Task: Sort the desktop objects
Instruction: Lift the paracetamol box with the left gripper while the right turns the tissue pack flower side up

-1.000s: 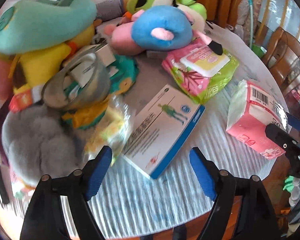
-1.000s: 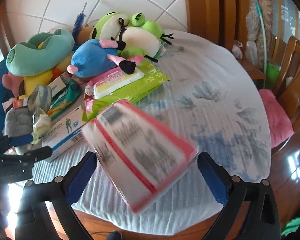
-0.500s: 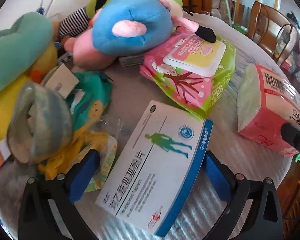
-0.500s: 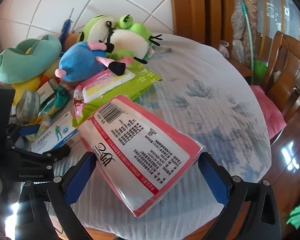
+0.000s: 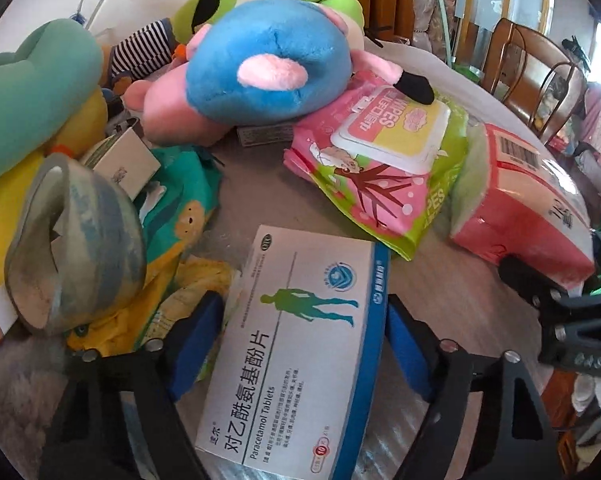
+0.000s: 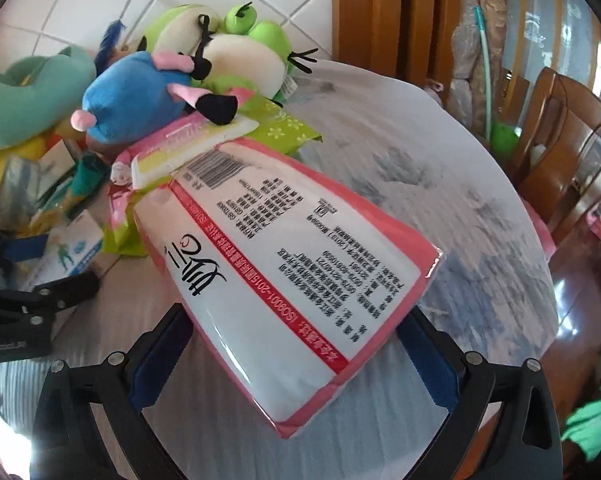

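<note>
Jaws first: left gripper closing right now, blue pads either side of the white-and-blue tablet box, which lies flat on the table btwn them; left pad looks right up against the box edge, right pad just beside its blue side, can't tell if it's pressing yet. Over on the right gripper, jaws also closing, set wide w/ the pink-and-white tissue pack btwn them; pack fills the gap pad to pad, but the contact itself is hidden under its bulge, so can't tell if it's gripped. Moving out: tissue pack's far end butts against the pink-and-green wipes pack, and a blue-and-pink plush lies partly on top of those wipes. Green frog plush behind that, near the tiled wall. Left of the tablet box: a grey tape roll tilted on edge, yellow and teal packets under it, teal plush beyond. Wooden chair off to the right, past the table edge.
</note>
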Demonstrator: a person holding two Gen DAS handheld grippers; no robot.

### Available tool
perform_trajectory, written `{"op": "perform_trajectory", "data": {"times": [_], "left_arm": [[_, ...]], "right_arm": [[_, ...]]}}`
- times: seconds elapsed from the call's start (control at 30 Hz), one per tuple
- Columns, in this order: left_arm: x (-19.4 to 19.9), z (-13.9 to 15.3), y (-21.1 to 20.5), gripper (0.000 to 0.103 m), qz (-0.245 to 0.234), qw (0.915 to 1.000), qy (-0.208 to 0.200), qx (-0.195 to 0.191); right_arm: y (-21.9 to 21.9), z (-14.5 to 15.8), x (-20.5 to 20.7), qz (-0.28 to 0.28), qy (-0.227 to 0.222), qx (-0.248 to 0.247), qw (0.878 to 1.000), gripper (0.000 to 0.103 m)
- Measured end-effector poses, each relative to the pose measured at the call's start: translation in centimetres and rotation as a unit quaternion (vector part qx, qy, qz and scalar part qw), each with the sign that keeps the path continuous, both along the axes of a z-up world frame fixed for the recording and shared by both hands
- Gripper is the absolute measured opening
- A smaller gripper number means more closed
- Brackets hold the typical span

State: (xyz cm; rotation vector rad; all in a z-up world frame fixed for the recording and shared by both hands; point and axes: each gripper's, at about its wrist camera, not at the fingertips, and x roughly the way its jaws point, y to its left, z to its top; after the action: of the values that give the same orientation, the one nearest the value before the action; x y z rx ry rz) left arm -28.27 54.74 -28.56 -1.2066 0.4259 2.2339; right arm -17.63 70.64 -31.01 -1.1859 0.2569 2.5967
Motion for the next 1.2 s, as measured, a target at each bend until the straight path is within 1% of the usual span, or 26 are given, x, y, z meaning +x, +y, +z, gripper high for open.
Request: {"op": "perform_trajectory", "data": {"times": [0.1,0.2,0.37,0.47,0.53,0.63,0.67,0.7,0.73,0.77,0.8,0.83,0.87,0.9,0.97,1.03,1.13,1.2], "left_arm": [[0.4,1.7,-0.8,0.075,0.007,0.9998,0.000,0.017],[0.5,4.0,-1.7,0.075,0.015,0.9993,0.008,0.035],[0.9,7.1,-2.3,0.075,0.027,0.9983,0.021,0.047],[1.1,8.5,-2.7,0.075,0.033,0.9978,0.026,0.051],[1.1,9.2,-3.1,0.075,0.038,0.9974,0.029,0.054],[1.0,10.1,-3.6,0.075,0.044,0.9968,0.030,0.059],[1.0,10.1,-3.7,0.075,0.046,0.9967,0.029,0.060],[0.9,10.1,-3.8,0.075,0.048,0.9966,0.027,0.061],[0.8,9.9,-3.8,0.075,0.047,0.9967,0.026,0.060],[0.8,9.6,-3.7,0.075,0.046,0.9969,0.023,0.059],[0.8,9.3,-3.6,0.075,0.046,0.9971,0.021,0.058],[0.7,9.0,-3.5,0.075,0.045,0.9972,0.019,0.057],[0.7,8.7,-3.5,0.075,0.044,0.9974,0.016,0.055],[0.5,8.3,-3.4,0.075,0.042,0.9977,0.012,0.052],[0.2,7.5,-3.2,0.075,0.039,0.9981,0.004,0.047],[-0.1,7.2,-3.3,0.075,0.037,0.9982,-0.001,0.048],[-0.6,7.2,-3.4,0.075,0.028,0.9983,-0.003,0.051],[-0.9,7.1,-3.5,0.075,0.021,0.9983,-0.006,0.054]], "right_arm": [[0.5,0.9,0.8,-0.008,0.015,-0.013,1.000,0.093],[0.7,2.9,1.8,-0.002,0.030,-0.013,0.999,0.090],[0.7,5.4,2.1,0.014,0.042,-0.016,0.999,0.086],[0.1,6.9,2.1,0.022,0.050,-0.019,0.998,0.084],[-0.4,8.0,2.0,0.031,0.054,-0.018,0.998,0.081],[-1.1,9.3,1.5,0.044,0.052,-0.015,0.998,0.078],[-1.2,9.3,1.3,0.047,0.048,-0.019,0.998,0.078],[-1.2,9.0,1.0,0.050,0.043,-0.027,0.997,0.068],[-1.1,8.8,0.7,0.052,0.038,-0.035,0.997,0.038],[-0.9,8.2,0.4,0.048,0.031,-0.046,0.997,0.038],[-0.6,7.6,0.2,0.039,0.024,-0.055,0.997,0.044],[-0.4,7.0,0.1,0.030,0.019,-0.060,0.998,0.061],[-0.1,6.4,0.1,0.013,0.013,-0.063,0.998,0.075],[0.2,6.0,0.3,-0.003,0.010,-0.068,0.998,0.102],[0.9,5.5,0.9,-0.028,0.015,-0.099,0.995,0.102],[1.3,5.5,1.1,-0.038,0.019,-0.122,0.992,0.102],[0.7,5.9,0.4,-0.047,0.021,-0.122,0.991,0.102],[0.1,6.1,-0.3,-0.049,0.017,-0.110,0.993,0.103]]}}
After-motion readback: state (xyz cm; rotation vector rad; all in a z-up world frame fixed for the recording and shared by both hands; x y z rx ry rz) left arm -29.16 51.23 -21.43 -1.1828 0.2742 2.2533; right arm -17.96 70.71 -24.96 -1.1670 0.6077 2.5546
